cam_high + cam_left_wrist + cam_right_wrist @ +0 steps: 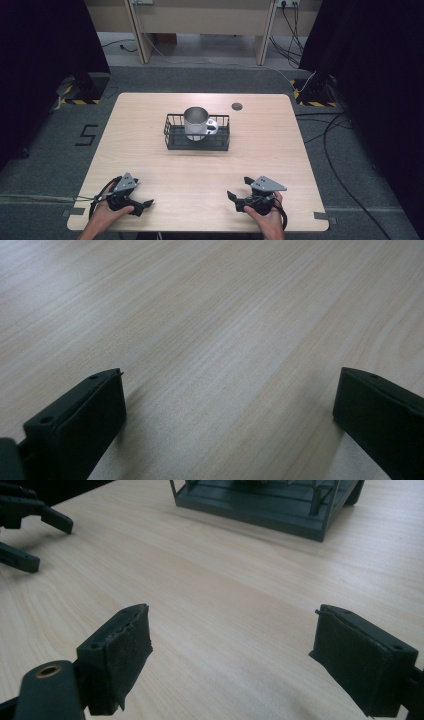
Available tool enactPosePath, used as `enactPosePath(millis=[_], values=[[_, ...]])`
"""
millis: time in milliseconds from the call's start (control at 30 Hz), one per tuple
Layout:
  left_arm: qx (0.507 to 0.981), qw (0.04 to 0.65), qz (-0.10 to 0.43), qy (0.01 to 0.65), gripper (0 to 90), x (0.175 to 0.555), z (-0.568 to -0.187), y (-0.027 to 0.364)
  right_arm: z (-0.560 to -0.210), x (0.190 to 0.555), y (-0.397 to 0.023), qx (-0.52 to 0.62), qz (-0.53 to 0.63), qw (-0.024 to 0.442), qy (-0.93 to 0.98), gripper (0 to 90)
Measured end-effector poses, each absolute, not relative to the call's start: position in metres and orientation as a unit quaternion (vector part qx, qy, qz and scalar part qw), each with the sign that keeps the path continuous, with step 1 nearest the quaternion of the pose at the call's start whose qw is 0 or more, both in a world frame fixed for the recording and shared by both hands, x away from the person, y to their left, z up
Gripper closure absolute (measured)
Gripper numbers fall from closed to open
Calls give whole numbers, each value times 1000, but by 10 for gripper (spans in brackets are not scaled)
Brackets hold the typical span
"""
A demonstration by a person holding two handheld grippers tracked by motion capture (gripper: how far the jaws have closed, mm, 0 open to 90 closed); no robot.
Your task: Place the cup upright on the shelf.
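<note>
A black wire basket (172, 131) stands at the table's middle, and a shiny metal mug (195, 122) sits upright inside it with its handle toward the right. My left gripper (142, 194) rests near the front left edge, held by a hand, open, with bare wood between its jaws (230, 385). Near the front right, my right gripper (238, 186) is also open and holds nothing. In the right gripper view (232, 615) the basket (270, 505) lies ahead, and the left gripper (30, 525) shows at the upper left.
The light wooden table (150, 160) has a small dark round disc (237, 106) behind the basket. Black curtains flank both sides. Cables (340, 150) trail over the grey floor to the right, and stand bases sit at the far corners.
</note>
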State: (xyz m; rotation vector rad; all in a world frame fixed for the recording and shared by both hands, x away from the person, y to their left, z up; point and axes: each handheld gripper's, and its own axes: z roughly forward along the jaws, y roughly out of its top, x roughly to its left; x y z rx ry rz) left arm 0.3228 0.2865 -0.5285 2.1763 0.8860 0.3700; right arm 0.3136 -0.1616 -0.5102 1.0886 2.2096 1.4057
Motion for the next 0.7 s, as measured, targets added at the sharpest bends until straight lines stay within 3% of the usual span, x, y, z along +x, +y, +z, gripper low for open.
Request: enactPosePath(millis=[700], values=[[849,372,144,346,0,323,-529,287,-519,309,-159,381,429,158,804,155]])
